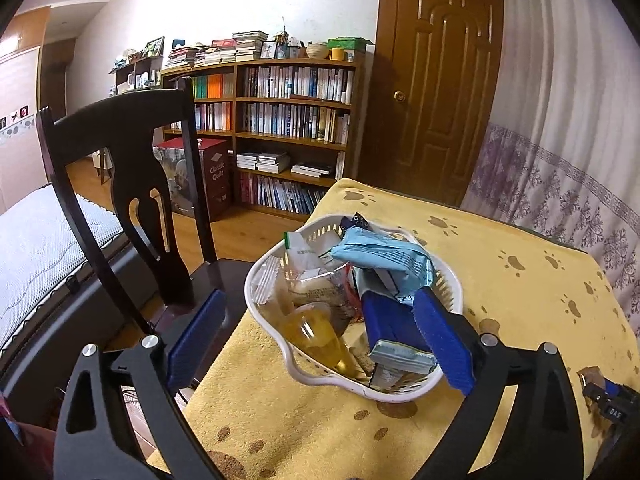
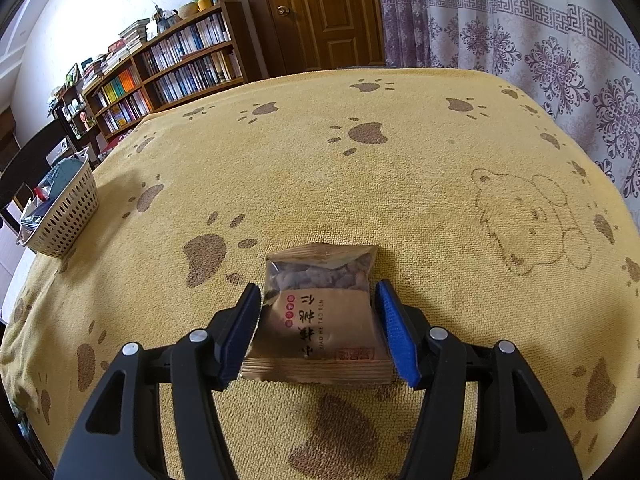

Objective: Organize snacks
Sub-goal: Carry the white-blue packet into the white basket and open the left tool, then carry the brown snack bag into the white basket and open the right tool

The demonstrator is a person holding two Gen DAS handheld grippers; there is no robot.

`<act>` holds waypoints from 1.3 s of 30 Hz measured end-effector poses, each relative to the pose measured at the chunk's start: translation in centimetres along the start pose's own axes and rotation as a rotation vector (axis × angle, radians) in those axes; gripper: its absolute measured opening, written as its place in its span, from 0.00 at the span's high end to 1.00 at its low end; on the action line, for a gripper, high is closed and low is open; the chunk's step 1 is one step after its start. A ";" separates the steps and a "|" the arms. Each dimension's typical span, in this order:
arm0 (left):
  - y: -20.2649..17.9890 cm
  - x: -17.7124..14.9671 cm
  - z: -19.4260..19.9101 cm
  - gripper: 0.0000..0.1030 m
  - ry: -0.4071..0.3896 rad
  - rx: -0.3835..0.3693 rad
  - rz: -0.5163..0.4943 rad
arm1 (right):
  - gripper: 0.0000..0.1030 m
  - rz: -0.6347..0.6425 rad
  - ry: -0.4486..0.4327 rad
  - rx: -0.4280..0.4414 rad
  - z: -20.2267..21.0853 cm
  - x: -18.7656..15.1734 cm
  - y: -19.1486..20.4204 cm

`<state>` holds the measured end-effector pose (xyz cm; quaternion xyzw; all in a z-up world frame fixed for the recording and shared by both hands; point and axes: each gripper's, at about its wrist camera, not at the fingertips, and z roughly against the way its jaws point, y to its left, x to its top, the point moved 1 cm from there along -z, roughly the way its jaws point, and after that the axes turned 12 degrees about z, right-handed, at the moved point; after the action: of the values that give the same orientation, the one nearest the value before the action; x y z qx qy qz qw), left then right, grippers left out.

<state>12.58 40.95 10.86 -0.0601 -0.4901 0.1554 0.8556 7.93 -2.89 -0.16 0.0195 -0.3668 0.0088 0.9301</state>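
While flat, walnut packet (image 2: 318, 316) long axis runs along fingers (image 2: 394, 328).

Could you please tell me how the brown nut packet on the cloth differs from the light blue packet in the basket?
The brown nut packet lies flat and alone on the yellow cloth, between the right gripper's open jaws; the light blue packet sits tilted atop other snacks in the white basket. The brown one has a clear window showing its contents; the blue one is opaque. Both are sealed snack packets.
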 end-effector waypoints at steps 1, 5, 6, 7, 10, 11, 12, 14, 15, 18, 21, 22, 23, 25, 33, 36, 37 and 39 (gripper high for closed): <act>0.0 0.0 0.1 0.07 0.000 0.000 0.000 | 0.42 0.002 0.001 -0.001 0.0 0.0 0.1; 0.0 0.1 0.1 0.07 -0.004 -0.002 0.005 | 0.42 0.019 0.008 -0.016 -0.1 0.0 0.5; 0.0 0.1 0.2 0.07 -0.005 -0.002 0.007 | 0.42 0.025 0.011 -0.024 -0.1 0.0 0.6; 0.1 0.2 0.3 0.07 -0.007 -0.003 0.010 | 0.42 0.031 0.014 -0.032 -0.1 0.0 0.7; 0.4 0.5 0.5 0.07 -0.012 -0.004 0.020 | 0.44 0.066 0.028 -0.082 -0.3 0.1 1.4; 0.5 0.6 0.6 0.07 -0.014 -0.004 0.023 | 0.46 0.080 0.032 -0.104 -0.2 0.1 1.7; 0.7 0.7 0.7 0.07 -0.018 -0.001 0.027 | 0.46 0.095 0.034 -0.121 -0.2 0.2 2.0; 0.9 0.8 0.8 0.07 -0.025 0.004 0.030 | 0.47 0.111 0.039 -0.147 -0.1 0.2 2.3; 1.0 0.9 0.9 0.07 -0.029 0.007 0.032 | 0.47 0.111 0.040 -0.150 -0.1 0.3 2.5; 1.4 1.2 1.0 0.07 -0.033 0.011 0.044 | 0.47 0.113 0.033 -0.123 0.3 0.8 3.5; 2.0 1.5 1.2 0.07 -0.038 0.012 0.060 | 0.47 0.140 0.007 -0.098 1.0 1.9 5.3; 2.2 1.6 1.2 0.07 -0.040 0.014 0.066 | 0.47 0.149 0.000 -0.086 1.2 2.3 5.9; 2.4 1.7 1.3 0.07 -0.042 0.015 0.071 | 0.47 0.163 -0.011 -0.070 1.5 3.0 6.9; 2.9 2.0 1.5 0.07 -0.049 0.020 0.084 | 0.47 0.181 -0.025 -0.050 1.8 3.9 8.1; 4.3 2.6 2.2 0.07 -0.091 0.076 0.094 | 0.47 0.258 -0.071 0.078 3.2 8.3 14.8; 4.8 2.9 2.5 0.07 -0.100 0.082 0.108 | 0.47 0.287 -0.088 0.132 3.7 9.9 17.6; 5.0 3.0 2.6 0.07 -0.102 0.082 0.112 | 0.47 0.293 -0.092 0.144 3.8 10.2 18.3; 5.4 3.2 2.8 0.07 -0.112 0.094 0.118 | 0.47 0.310 -0.098 0.184 4.0 11.2 20.4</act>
<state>10.59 46.96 13.52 -0.0401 -0.5249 0.2315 0.8181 12.72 17.34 11.03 0.0481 -0.4080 0.1845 0.8929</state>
